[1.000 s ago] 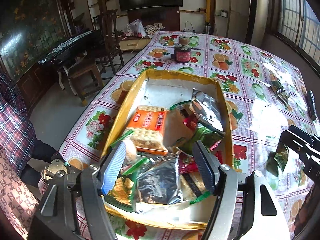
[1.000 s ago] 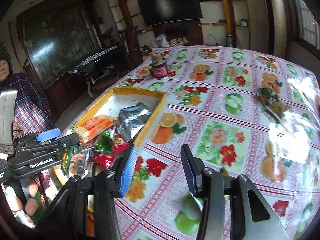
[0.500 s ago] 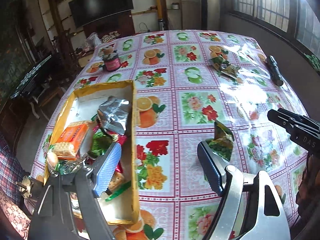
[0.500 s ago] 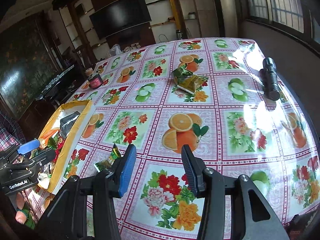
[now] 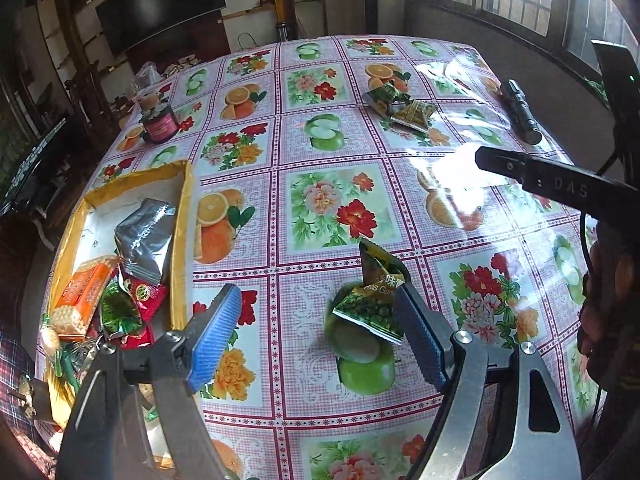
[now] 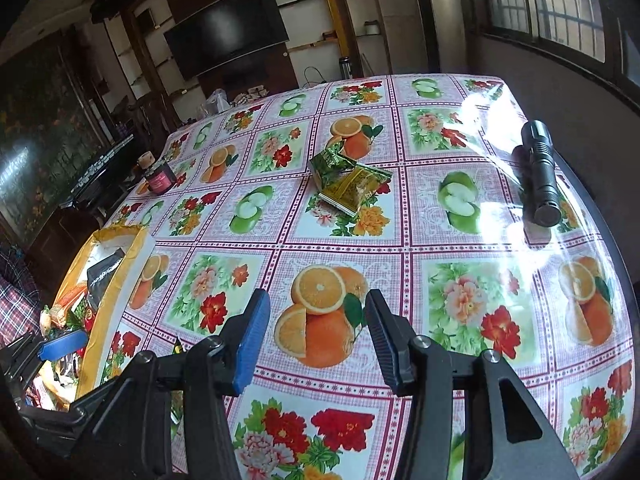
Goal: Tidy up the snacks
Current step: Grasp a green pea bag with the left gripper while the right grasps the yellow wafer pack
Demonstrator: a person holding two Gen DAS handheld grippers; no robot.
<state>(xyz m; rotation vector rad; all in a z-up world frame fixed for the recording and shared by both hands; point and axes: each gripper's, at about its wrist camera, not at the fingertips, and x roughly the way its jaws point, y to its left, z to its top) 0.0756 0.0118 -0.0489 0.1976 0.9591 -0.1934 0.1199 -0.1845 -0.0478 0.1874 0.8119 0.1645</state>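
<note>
Snacks: green foil packet [image 5: 374, 306] touches my open left gripper's [image 5: 320, 336] far pad; closing may nudge it away; right gripper [image 6: 314, 340] open, empty.

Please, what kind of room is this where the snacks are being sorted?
Most likely a living or dining room in a home: a large table under a fruit-and-flower tablecloth, a wall-mounted television behind it, and dark wooden chairs at the far side.
</note>
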